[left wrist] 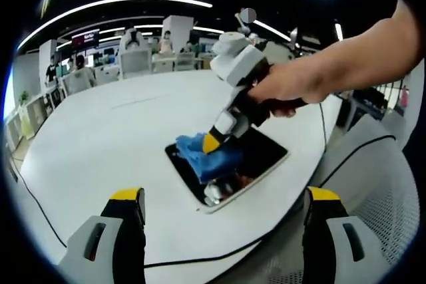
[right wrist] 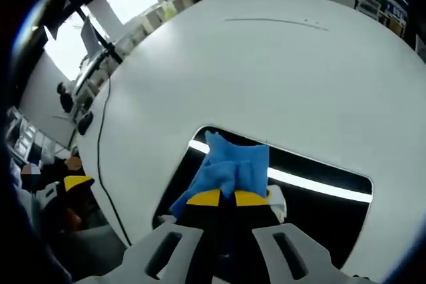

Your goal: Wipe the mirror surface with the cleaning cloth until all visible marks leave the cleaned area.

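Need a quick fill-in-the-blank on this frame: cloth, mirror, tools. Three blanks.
1. The right tool is shut on the ____ cloth.
2. The cloth lies on the ____, which rests on the white table.
3. The left tool has its jaws ____, holding nothing.

Missing words: blue; mirror; open

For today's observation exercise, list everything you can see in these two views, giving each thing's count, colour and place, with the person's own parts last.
Mirror: one, dark reflective glass with a pale rim, flat on the table near its edge.
Cleaning cloth: one, blue, bunched on the mirror, pinched by the right gripper.
Table: one, white, large and rounded.
Cable: one, black, along the table's near edge.
Desks and chairs: several, white, in the background office with seated people.
Ceiling lights: several, white strips overhead.
Right gripper: one, white and black with yellow tips, shut on the cloth.
Left gripper: one, same colours, jaws wide apart above the table edge.
Hand: one, holding the right gripper.
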Action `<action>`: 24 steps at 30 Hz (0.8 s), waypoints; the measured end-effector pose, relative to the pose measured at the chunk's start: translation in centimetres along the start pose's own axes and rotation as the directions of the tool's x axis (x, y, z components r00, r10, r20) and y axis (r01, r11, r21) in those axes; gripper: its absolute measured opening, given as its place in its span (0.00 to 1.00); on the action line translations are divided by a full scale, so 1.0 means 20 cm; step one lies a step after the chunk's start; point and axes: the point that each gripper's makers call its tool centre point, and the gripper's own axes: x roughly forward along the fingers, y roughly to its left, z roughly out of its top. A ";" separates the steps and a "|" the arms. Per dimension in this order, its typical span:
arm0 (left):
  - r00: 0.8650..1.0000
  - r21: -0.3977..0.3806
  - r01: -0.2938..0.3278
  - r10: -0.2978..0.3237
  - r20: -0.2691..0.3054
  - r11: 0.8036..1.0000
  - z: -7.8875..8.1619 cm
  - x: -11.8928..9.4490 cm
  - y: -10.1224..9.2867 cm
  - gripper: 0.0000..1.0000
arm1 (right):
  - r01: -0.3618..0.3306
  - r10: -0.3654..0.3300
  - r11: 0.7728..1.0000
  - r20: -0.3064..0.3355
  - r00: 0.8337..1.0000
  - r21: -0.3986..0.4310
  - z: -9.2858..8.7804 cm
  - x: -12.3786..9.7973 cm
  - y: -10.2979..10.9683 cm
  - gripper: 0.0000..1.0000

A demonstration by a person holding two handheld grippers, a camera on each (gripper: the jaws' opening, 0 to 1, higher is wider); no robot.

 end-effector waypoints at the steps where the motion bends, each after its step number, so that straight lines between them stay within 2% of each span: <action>1: 1.000 -0.003 -0.002 0.002 0.005 1.000 0.00 0.00 0.00 0.99 | -0.005 0.005 1.000 0.001 1.000 0.004 -0.02 -0.01 0.01 0.00; 7: 1.000 0.001 -0.010 0.010 0.028 1.000 0.02 0.00 0.02 0.99 | -0.036 0.036 0.999 -0.011 0.999 -0.003 -0.09 -0.03 0.06 0.00; 14: 1.000 -0.004 -0.009 0.009 0.023 1.000 0.01 0.00 0.02 0.99 | -0.038 0.038 0.999 -0.030 0.999 -0.010 -0.17 -0.06 0.09 0.00; 19: 0.998 -0.001 0.001 0.000 0.069 1.000 0.06 -0.01 0.00 0.99 | -0.037 0.037 0.999 -0.027 0.999 -0.003 -0.22 -0.08 0.11 0.00; 22: 0.998 -0.011 0.029 -0.028 0.050 1.000 0.05 0.00 -0.03 0.99 | -0.038 0.038 0.999 -0.044 0.998 0.008 -0.26 -0.10 0.12 0.00; 24: 0.999 0.001 0.039 -0.039 0.015 0.999 0.02 0.01 -0.04 0.99 | -0.035 0.035 0.999 -0.046 0.998 0.001 -0.28 -0.11 0.13 0.00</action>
